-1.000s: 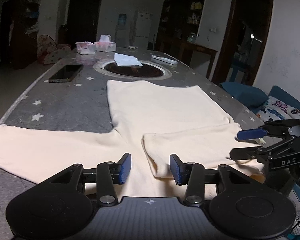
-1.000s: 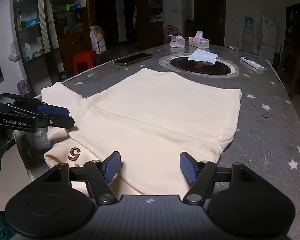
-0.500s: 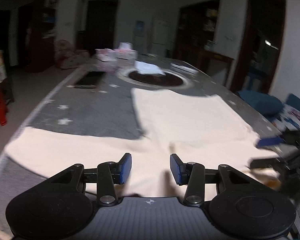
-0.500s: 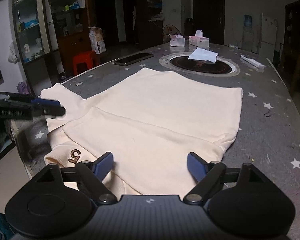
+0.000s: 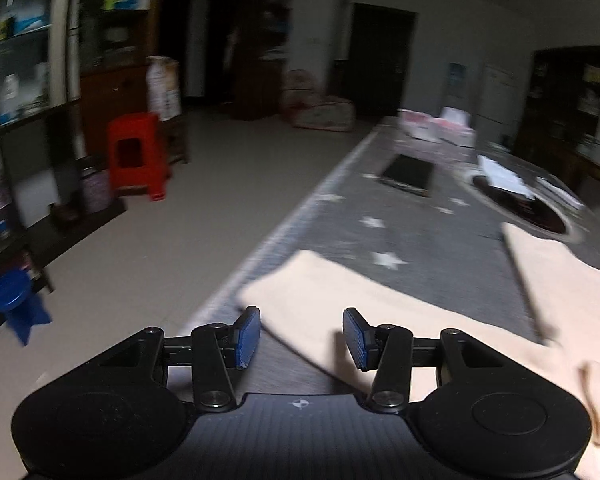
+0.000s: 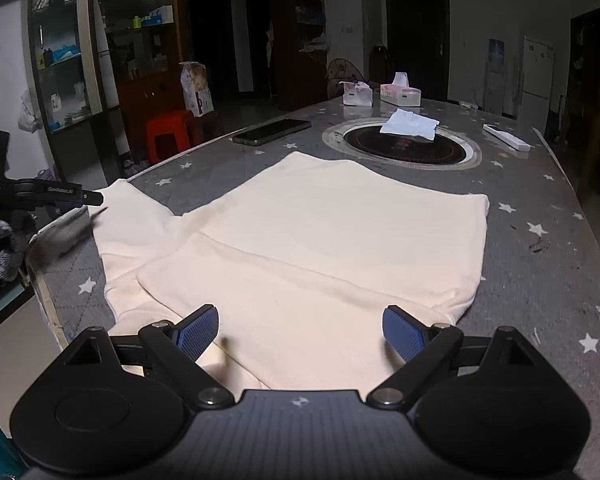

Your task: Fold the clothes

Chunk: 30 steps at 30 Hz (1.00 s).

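Cream knit garment [image 6: 320, 240], lying flat on the grey star-patterned table [image 6: 540, 264] with its right sleeve [image 6: 260, 292] already folded across the body and its left sleeve [image 5: 340, 292] stretched out toward the table's edge. The left gripper [image 5: 300, 338] hangs above that sleeve's cuff, jaws about half apart and widening slightly, with nothing between the pads; the cuff lies below them, untouched as far as the blurred view shows. The right gripper [image 6: 300, 330] hovers over the folded sleeve near the hem, jaws opening and now nearly at full spread, holding nothing.

Risks, as judged: the cuff sits near the table's rim, so a closing pinch that catches only the top layer, or misses, could drag the sleeve off the edge. A grip on the cloth's very margin may slip as the sleeve is carried over. With the right gripper no longer pressing, the folded sleeve could shift if the body is tugged.

Compared with one second earlier: the left gripper has swung from the garment's middle out to the left cuff, so its view now takes in the floor and a red stool [image 5: 138, 152]. The right gripper has held its place while its jaws have spread markedly wider.
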Each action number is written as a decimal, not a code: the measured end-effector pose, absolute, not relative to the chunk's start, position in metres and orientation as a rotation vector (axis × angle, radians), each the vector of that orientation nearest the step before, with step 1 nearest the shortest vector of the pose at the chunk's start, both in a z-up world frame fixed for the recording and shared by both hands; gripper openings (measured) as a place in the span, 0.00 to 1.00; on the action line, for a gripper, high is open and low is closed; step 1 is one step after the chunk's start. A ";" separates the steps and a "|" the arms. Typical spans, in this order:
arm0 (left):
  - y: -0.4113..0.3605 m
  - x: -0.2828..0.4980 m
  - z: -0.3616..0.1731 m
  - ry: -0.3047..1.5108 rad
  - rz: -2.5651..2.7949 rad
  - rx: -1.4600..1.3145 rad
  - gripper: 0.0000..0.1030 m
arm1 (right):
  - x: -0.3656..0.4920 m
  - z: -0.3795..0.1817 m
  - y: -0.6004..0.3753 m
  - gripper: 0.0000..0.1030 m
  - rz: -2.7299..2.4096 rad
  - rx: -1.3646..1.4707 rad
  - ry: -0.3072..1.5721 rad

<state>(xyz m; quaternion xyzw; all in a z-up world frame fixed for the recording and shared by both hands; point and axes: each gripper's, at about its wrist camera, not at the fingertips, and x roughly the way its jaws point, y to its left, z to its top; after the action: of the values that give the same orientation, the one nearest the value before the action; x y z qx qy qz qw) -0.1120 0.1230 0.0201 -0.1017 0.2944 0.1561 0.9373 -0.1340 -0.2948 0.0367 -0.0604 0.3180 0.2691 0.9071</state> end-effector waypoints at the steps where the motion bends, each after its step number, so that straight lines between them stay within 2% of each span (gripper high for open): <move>1: 0.125 -0.111 0.018 0.603 0.325 -0.215 0.48 | -0.135 0.037 -0.294 0.88 0.556 -0.126 0.655; 6: 0.133 -0.105 0.012 0.602 0.335 -0.234 0.44 | -0.136 0.040 -0.293 0.88 0.550 -0.124 0.648; 10: 0.138 -0.103 0.012 0.587 0.334 -0.248 0.16 | -0.137 0.042 -0.295 0.88 0.541 -0.115 0.640; 13: 0.142 -0.105 0.016 0.577 0.317 -0.300 0.08 | -0.138 0.043 -0.298 0.88 0.533 -0.109 0.632; 19: 0.107 -0.116 0.053 0.490 0.159 -0.283 0.07 | -0.140 0.047 -0.309 0.88 0.502 -0.080 0.607; 25: 0.035 -0.123 0.102 0.399 -0.119 -0.234 0.07 | -0.145 0.049 -0.328 0.88 0.460 -0.040 0.583; 30: -0.028 -0.119 0.117 0.398 -0.372 -0.229 0.07 | -0.150 0.048 -0.351 0.88 0.398 -0.001 0.573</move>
<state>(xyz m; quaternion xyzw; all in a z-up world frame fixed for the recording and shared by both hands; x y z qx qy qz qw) -0.1194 -0.0283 0.1170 -0.1129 0.1960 -0.1831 0.9567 -0.1502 -0.3515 0.0480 -0.0005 0.2808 0.1949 0.9398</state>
